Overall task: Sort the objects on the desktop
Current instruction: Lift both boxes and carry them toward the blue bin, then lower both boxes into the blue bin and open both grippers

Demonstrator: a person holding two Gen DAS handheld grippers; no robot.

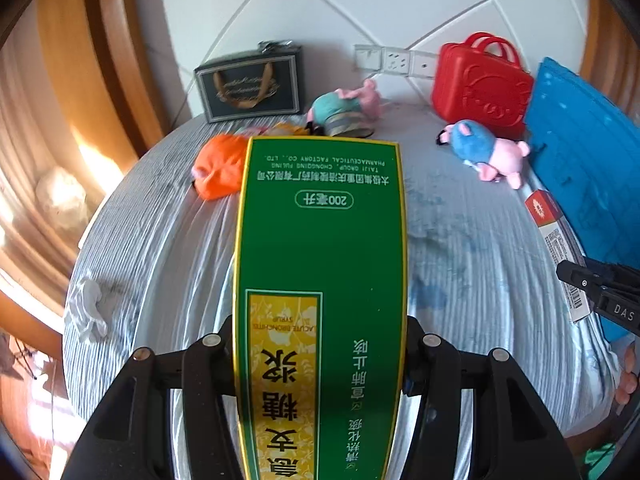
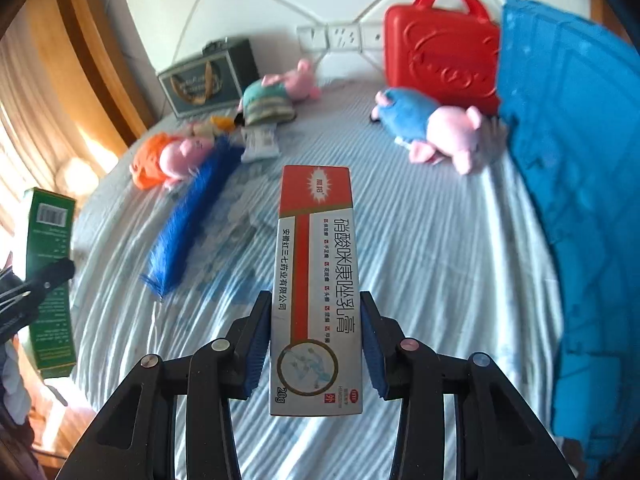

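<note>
Here, left gripper fingers pinching green syrup box, right gripper fingers clamping red-and-white cream box, both raised above the bed.

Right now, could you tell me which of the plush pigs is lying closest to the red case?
The blue-clothed plush pig, lying just in front of the red case; the teal-clothed pig and orange-clothed pig lie farther left.

Green syrup box, red-white ointment box, both clamped.

Bright daylight glares from the left; fisheye edges bend, distant objects blur.
</note>
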